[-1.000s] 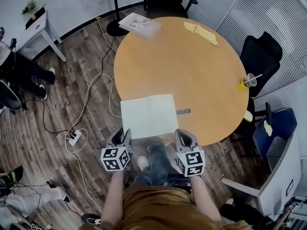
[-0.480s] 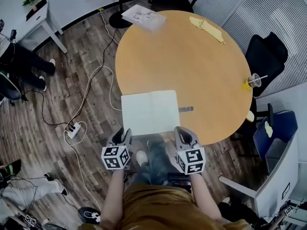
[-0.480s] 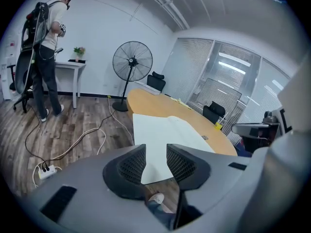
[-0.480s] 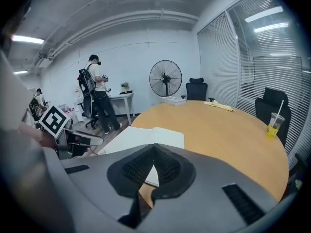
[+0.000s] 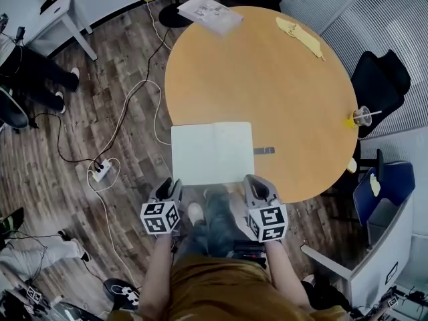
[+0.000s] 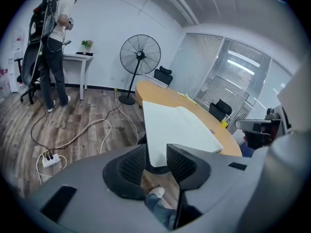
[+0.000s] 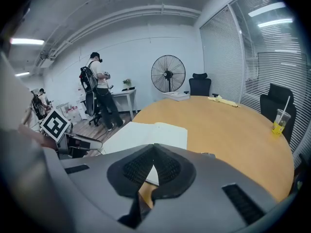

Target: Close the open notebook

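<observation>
Round wooden table (image 5: 281, 79) seen from above, with the person standing at its near edge. The notebook (image 5: 212, 152) lies open and flat at that near edge, both white pages facing up, spine running away from the person; its near-left corner juts out past the table's rim over the wooden floor. The left gripper (image 5: 170, 187) is held low just off this corner with its jaws spread apart; the corner shows in the gap between them, though whether either pad touches the paper cannot be told, and nothing is clamped. The right gripper (image 5: 256, 184) sits just off the notebook's near-right corner, its jaw tips brought together on nothing. A small grey object (image 5: 264, 150) rests on the table just beside the notebook's right edge. A plastic cup (image 5: 362, 117) with a straw stands at the table's right edge, a yellow cloth (image 5: 301, 33) lies near the far edge, and a stack of papers (image 5: 208, 13) overhangs the far-left edge. A power strip (image 5: 101, 171) with cables lies on the floor to the left.
</observation>
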A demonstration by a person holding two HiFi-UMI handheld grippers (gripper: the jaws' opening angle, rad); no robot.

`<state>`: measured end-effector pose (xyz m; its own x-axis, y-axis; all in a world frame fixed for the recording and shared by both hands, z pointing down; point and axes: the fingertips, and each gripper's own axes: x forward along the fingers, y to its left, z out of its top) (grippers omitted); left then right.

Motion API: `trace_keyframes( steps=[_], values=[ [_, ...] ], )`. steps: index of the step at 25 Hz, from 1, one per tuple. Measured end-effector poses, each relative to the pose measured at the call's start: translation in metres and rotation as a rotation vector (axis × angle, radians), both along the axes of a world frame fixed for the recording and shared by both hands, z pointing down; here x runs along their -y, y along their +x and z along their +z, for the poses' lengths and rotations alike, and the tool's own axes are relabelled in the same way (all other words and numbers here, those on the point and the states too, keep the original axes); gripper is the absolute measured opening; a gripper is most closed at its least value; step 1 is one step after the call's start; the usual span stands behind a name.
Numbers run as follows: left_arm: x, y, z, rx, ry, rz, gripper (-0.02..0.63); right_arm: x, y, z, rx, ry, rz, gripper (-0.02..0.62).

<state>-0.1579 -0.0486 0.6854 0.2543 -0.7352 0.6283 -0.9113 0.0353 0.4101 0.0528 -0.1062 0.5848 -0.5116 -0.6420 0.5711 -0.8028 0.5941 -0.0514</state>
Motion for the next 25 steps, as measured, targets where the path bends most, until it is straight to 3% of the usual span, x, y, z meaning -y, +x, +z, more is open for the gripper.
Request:
trace_keyframes(
  steps=[5,11,22,25],
  values=[
    [-0.003,-0.001,0.008,-0.025,-0.018,-0.016,0.149,0.002,-0.002,0.004,-0.006,-0.011,-0.007,0.012],
    [-0.004,0.002,0.011,-0.142,-0.019,-0.079,0.15,0.005,0.001,0.007,-0.013,-0.016,-0.009,0.012],
    [-0.004,0.004,0.019,-0.189,-0.043,-0.07,0.167,0.006,0.003,0.012,-0.008,-0.026,-0.003,0.012],
    [-0.004,0.007,0.019,-0.263,-0.041,-0.09,0.167,0.005,0.004,0.012,-0.007,-0.025,0.002,0.012]
  ],
)
